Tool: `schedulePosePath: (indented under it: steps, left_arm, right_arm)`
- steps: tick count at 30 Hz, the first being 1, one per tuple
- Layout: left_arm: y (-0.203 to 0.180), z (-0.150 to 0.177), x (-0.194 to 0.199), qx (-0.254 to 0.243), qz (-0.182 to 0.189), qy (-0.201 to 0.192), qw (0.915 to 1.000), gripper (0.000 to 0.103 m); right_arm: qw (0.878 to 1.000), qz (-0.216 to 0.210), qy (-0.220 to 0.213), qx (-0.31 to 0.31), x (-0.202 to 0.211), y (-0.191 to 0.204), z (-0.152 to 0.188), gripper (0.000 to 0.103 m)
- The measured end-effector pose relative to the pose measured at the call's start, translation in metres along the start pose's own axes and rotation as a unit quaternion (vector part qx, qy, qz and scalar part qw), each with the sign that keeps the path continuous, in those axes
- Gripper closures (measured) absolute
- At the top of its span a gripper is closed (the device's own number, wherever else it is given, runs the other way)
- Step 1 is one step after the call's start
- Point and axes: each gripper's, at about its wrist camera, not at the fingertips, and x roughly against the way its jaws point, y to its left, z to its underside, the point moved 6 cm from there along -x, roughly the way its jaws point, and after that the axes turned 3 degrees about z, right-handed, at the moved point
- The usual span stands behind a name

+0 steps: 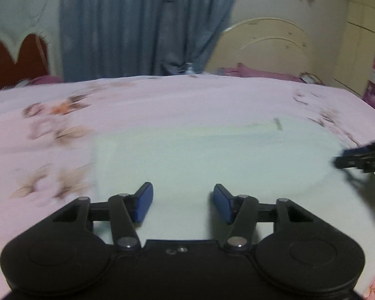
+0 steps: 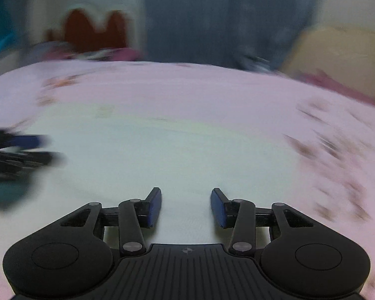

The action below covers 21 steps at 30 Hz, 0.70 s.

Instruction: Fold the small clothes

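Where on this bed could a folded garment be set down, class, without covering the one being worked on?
Bare floral sheet lies left of the pale garment, and a strip runs beyond it toward the blue curtain. More sheet shows on the right in the right wrist view. The middle is crowded: the open left gripper and open right gripper both hover over the garment.

Garment [image 1: 212,155]: pale mint, plain. Bedsheet [image 1: 50,125]: pink, brown-orange floral print. Curtain [image 1: 137,25], 12 o'clock: grey-blue. Gripper pads [image 1: 145,202]: blue.
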Motion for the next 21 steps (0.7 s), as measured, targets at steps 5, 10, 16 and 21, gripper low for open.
schedulePosePath:
  steps: [5,10,16,21]
  left_arm:
    - [-0.002,-0.003,0.009,0.002,-0.019,0.004,0.9998,0.052]
    - [-0.052,0.001,0.032,-0.029,0.027,-0.015,0.9991,0.046]
    - [-0.090,0.020,0.018,-0.054,0.057,0.015,0.9968,0.046]
    - [-0.071,0.028,0.031,-0.041,0.038,0.016,0.9983,0.046]
  right_arm:
    - [1.000,0.010,0.009,-0.009,0.002,-0.020,-0.002,0.060]
    - [0.998,-0.048,-0.028,0.001,0.036,0.027,-0.003,0.060]
    - [0.991,-0.098,-0.009,0.092,0.034,0.101,0.023,0.060]
    - [0.996,-0.053,0.005,0.073,0.036,0.070,0.032,0.060]
